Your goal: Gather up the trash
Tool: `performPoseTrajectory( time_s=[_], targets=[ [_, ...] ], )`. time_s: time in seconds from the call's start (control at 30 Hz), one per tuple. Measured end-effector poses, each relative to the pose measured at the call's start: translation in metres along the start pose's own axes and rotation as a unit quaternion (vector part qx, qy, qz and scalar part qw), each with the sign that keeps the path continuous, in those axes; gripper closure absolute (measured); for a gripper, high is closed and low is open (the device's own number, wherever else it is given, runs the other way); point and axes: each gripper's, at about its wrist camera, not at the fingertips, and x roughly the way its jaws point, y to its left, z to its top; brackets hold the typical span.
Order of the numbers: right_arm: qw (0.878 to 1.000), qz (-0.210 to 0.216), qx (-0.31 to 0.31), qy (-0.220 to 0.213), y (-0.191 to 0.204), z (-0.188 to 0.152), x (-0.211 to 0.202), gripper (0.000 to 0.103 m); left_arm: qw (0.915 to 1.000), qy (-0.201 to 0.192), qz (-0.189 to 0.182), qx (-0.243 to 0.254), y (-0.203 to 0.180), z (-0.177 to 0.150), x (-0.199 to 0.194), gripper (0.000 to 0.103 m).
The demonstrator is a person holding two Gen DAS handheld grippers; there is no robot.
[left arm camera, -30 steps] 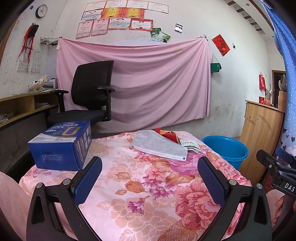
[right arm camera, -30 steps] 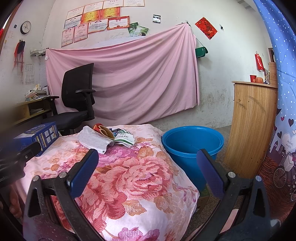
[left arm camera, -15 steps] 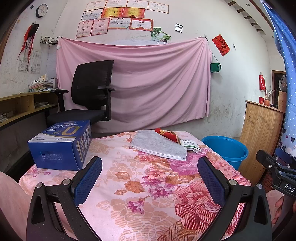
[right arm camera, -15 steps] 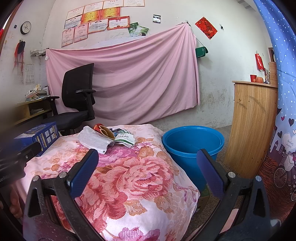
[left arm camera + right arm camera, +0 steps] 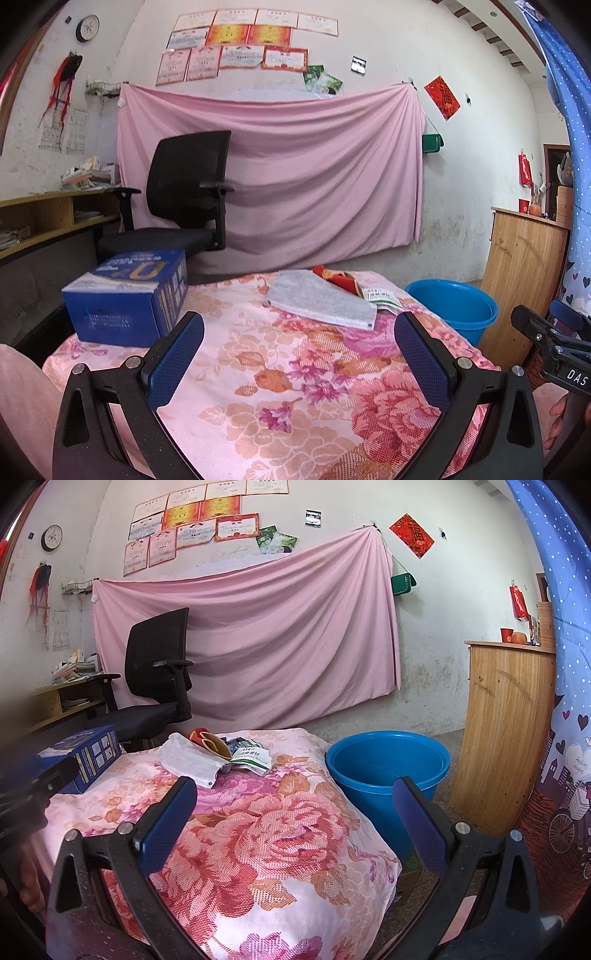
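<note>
A grey face mask (image 5: 319, 302) (image 5: 188, 758) lies at the far side of the floral-covered table (image 5: 280, 376) (image 5: 258, 842). Beside it sit a red and tan packet (image 5: 338, 278) (image 5: 212, 743) and a white and green sachet (image 5: 380, 297) (image 5: 253, 762). A blue bucket (image 5: 456, 308) (image 5: 388, 771) stands on the floor to the table's right. My left gripper (image 5: 299, 341) hangs open over the near part of the table, well short of the trash. My right gripper (image 5: 293, 812) is open too, above the table's right corner, holding nothing.
A blue carton (image 5: 127, 295) (image 5: 86, 755) rests on the table's left side. A black office chair (image 5: 184, 206) (image 5: 155, 686) stands behind the table. A wooden cabinet (image 5: 524, 280) (image 5: 506, 731) is to the right of the bucket. A patterned blue curtain (image 5: 565, 701) hangs at the far right.
</note>
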Motion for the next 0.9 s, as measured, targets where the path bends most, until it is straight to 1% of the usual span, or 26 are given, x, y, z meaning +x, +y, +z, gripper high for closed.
performPoseTrajectory(
  time_s=[0.2,0.3,0.37,0.47,0.6,0.67,0.8,0.9],
  targets=[
    [1.000,0.009,0.004,-0.010,-0.001,0.004,-0.001,0.000,1.0000,-0.003,0.002,0.002,0.002,0.002,-0.001,0.002],
    [1.000,0.009,-0.016,-0.021,0.002,0.011,0.003,0.000,1.0000,-0.004,0.006,-0.006,0.006,0.007,0.003,0.002],
    [0.999,0.010,-0.025,-0.028,0.003,0.018,0.008,0.000,0.9998,0.003,0.013,-0.013,0.009,0.012,0.011,0.002],
    [0.999,0.004,-0.034,-0.023,0.003,0.029,0.021,0.000,0.9994,0.004,0.033,-0.011,0.015,0.021,0.024,0.002],
    [0.999,-0.008,-0.038,-0.015,0.000,0.040,0.041,0.000,0.9984,0.013,0.053,0.014,0.019,0.040,0.049,0.002],
    [0.999,-0.011,-0.034,-0.010,0.000,0.047,0.053,0.000,0.9982,0.025,0.052,0.016,0.021,0.047,0.064,0.002],
    [0.999,-0.013,-0.031,0.006,0.004,0.059,0.081,0.000,0.9978,0.058,0.032,0.005,0.028,0.061,0.102,0.002],
    [0.999,-0.016,-0.036,0.033,0.013,0.065,0.106,0.000,0.9974,0.066,0.014,0.024,0.027,0.071,0.128,0.002]
  ],
)
